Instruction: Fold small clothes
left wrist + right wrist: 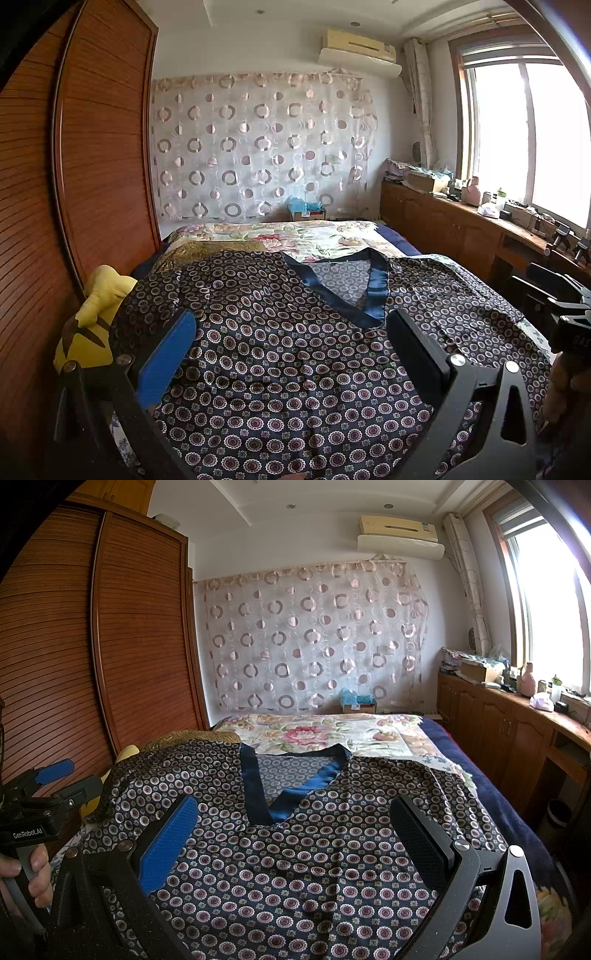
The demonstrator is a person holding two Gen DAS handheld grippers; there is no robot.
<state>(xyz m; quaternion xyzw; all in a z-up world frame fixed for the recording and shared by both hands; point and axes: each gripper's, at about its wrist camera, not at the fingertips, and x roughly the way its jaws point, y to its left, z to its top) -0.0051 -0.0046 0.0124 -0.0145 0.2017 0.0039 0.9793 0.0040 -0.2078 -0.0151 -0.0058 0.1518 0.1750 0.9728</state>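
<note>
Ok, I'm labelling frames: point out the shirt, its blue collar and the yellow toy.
shirt (295, 387), left wrist view, patterned front panel.
blue collar (255, 790), right wrist view, left band of the V-neck.
yellow toy (96, 317), left wrist view, its body beside the wardrobe.

Centre frame, a dark patterned shirt (288, 369) lies spread on the bed (399, 238); the left gripper (291, 332) hovers above it at the bottom, jaws wide apart

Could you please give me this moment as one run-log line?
stage: before first fold | shirt: spread flat on bed, collar away | left gripper: open, above shirt | right gripper: open, above shirt
</note>
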